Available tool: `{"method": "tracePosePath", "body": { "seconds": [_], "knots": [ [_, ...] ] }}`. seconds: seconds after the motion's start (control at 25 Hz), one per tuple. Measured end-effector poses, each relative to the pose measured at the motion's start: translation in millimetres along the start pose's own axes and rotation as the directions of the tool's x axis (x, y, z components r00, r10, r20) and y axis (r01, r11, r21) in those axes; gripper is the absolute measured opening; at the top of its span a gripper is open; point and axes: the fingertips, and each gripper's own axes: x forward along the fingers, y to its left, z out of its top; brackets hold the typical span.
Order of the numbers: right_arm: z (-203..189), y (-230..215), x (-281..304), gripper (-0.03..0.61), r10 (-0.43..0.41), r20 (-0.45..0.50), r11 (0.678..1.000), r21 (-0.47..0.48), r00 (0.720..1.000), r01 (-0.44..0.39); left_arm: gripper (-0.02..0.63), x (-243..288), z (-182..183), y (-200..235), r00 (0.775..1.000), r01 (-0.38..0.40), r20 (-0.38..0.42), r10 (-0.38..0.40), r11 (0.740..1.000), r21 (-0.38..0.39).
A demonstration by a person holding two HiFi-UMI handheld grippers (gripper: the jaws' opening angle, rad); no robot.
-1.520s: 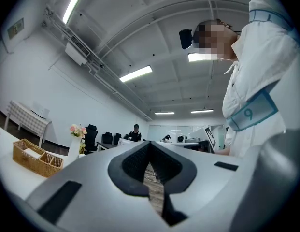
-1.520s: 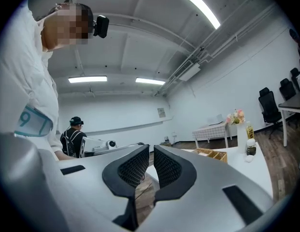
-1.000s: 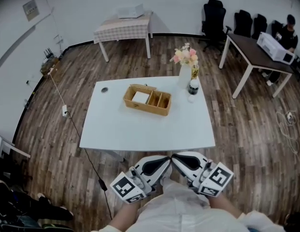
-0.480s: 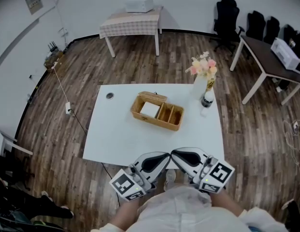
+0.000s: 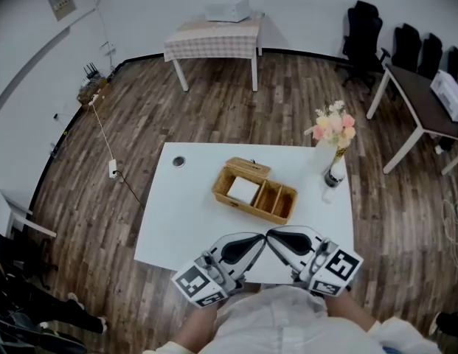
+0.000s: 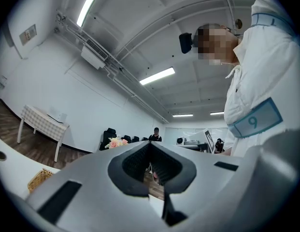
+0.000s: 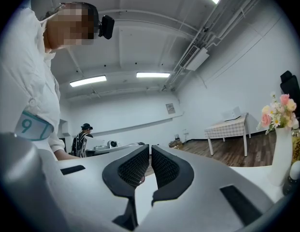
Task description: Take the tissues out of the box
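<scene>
White table (image 5: 177, 220) ahead, wicker box (image 5: 251, 209) mid-surface, long axis slanting right.
Tissues (image 5: 243, 190) in its left compartment, just beyond left gripper (image 5: 247, 243) and right gripper (image 5: 286, 242); both clenched empty, left probably nearer.

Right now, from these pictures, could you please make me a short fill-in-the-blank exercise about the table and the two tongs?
1. In the head view, the tissues lie in the ____ compartment of the wicker box.
2. The vase of flowers stands near the far ____ corner of the table.
3. The left tongs and the right tongs are both ____, with nothing between them.
Missing words: leftmost; right; shut.
</scene>
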Motion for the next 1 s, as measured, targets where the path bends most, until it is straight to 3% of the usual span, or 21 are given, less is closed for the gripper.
{"method": "tracePosePath", "body": {
  "seconds": [0.32,0.64,1.0],
  "knots": [
    [2,-29,29,0.035,0.004,-0.003,0.999,0.047,1.0,-0.004,0.001,6,3,40,1.0,-0.027,-0.012,0.027,0.999,-0.031],
    [9,-47,61,0.035,-0.023,0.02,0.998,0.064,1.0,0.022,0.0,6,17,76,1.0,-0.006,-0.03,0.004,0.999,-0.041],
    [-4,-53,84,0.035,-0.012,-0.026,0.996,0.087,1.0,0.014,0.0,-7,11,99,0.999,-0.016,-0.052,0.013,0.998,-0.069]
  ]
}}
